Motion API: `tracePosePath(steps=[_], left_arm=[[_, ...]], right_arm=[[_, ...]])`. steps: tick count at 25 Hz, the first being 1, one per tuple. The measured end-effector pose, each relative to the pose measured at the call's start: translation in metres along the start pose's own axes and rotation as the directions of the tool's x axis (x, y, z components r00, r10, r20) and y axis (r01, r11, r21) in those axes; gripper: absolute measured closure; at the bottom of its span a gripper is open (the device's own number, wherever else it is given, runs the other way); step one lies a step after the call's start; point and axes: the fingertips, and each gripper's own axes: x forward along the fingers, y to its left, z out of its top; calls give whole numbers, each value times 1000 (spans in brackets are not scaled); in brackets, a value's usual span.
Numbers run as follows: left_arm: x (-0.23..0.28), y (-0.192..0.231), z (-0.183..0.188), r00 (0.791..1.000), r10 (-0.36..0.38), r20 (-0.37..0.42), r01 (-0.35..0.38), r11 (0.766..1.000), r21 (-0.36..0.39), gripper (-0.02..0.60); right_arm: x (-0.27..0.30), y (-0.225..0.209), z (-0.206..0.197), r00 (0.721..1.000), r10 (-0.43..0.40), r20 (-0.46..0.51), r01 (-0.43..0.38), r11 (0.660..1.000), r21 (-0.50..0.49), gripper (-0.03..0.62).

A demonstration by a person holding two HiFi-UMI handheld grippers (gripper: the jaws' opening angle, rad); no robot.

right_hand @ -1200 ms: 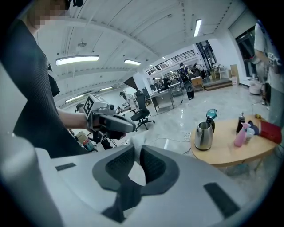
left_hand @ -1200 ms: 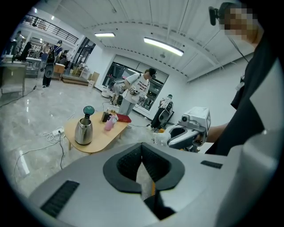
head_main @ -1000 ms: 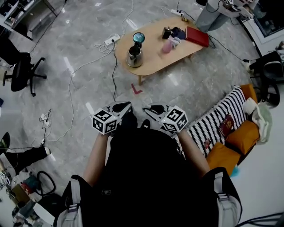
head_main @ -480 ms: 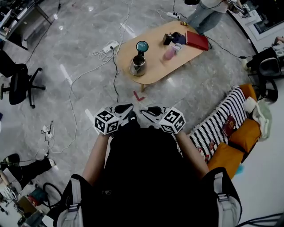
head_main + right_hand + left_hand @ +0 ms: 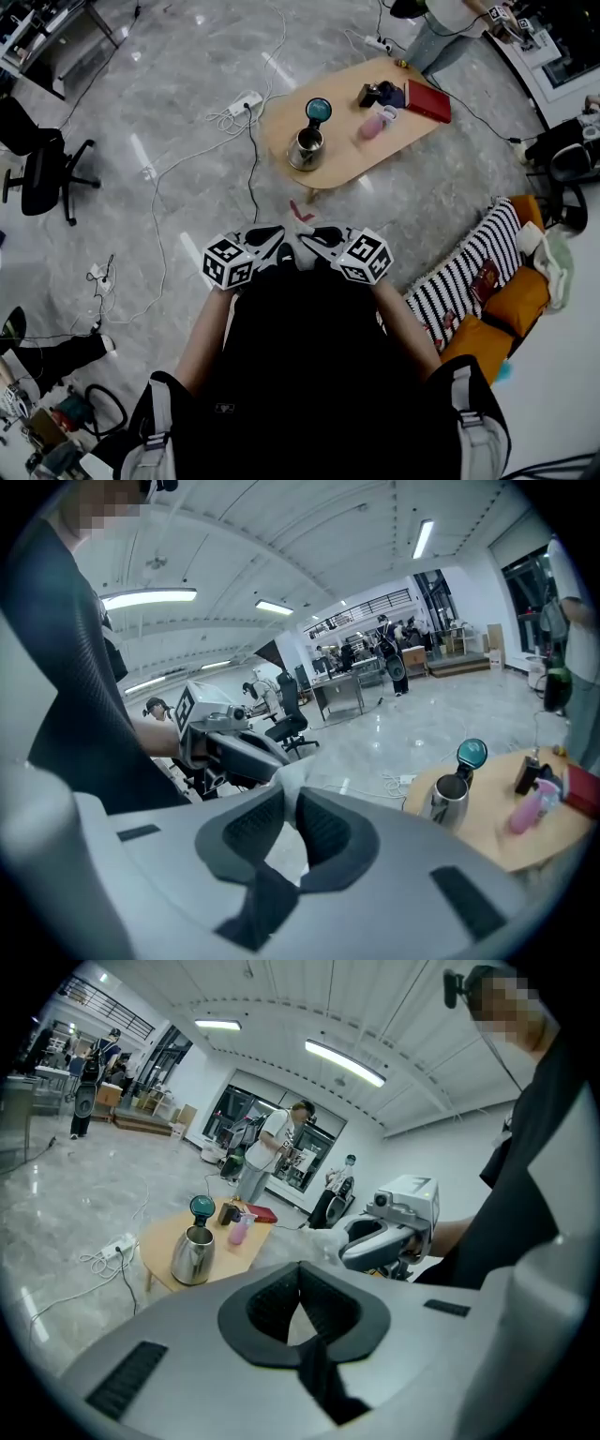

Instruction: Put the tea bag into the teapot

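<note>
Steel teapot (image 5: pixel 307 148), teal lid up, sits on the wooden worktop (image 5: pixel 349 161), well apart from both grippers. White tea bag (image 5: pixel 317 1239) is held at the chest. Right gripper (image 5: pixel 289 808) jaws are clamped on it, and left gripper (image 5: pixel 300 1274) jaws are pinched together on its other end. Step, likely: carry-over. Next: reach the worktop, free one end, lower the bag into the open mouth.
</note>
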Motion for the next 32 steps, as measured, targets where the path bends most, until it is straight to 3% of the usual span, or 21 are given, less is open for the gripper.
tracePosePath(steps=[13,22,32], left_arm=[[-2,32,10,994,105,36,-101,992,-79,571],[36,56,35,984,169,49,-160,977,-137,571],[95,69,83,961,258,98,-237,953,-186,571]], right_arm=[[25,-37,28,995,94,-40,-97,993,-71,546],[15,-96,41,985,154,-84,-161,983,-89,546],[-8,-152,49,946,273,-172,-298,944,-141,546]])
